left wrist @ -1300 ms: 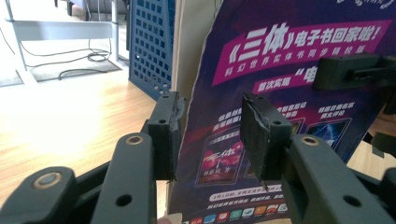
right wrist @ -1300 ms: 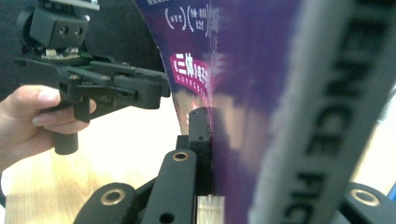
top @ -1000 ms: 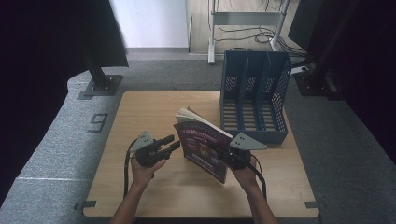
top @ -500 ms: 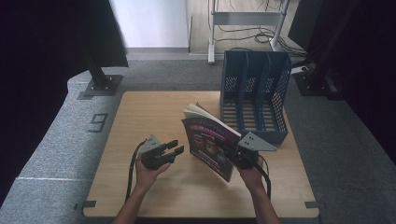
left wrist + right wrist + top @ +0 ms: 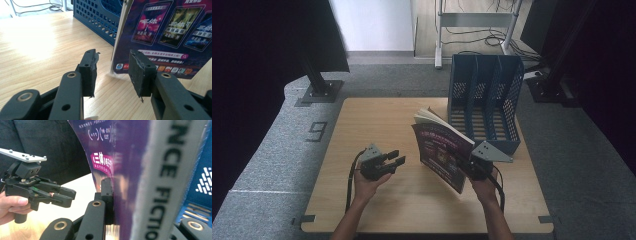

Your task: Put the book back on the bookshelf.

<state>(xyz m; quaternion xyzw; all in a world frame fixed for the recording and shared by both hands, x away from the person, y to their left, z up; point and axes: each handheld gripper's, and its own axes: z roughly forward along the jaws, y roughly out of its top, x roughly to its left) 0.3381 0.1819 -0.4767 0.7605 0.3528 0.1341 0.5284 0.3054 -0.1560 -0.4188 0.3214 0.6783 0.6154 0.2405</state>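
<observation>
The right gripper (image 5: 468,167) clamps the book (image 5: 442,152) upright on the table (image 5: 377,120), just before the file rack (image 5: 484,95). The left gripper (image 5: 394,162) is half open, empty, and now farther from the book than a second ago.

The wooden table (image 5: 377,120) bears a blue file rack (image 5: 484,100) (three slots, apparently empty).

Both forearms come in from the near edge of the worktop. The left hand (image 5: 368,182) grips the left tool (image 5: 393,160) from below, holding it low and roughly level, its tips aimed toward the right tool; its jaws stand partly apart with nothing between them. The right hand (image 5: 484,187) holds the right tool (image 5: 467,167) by its handle, jaws pressed tight against the spine edge of a book (image 5: 439,150), which it keeps upright.
</observation>
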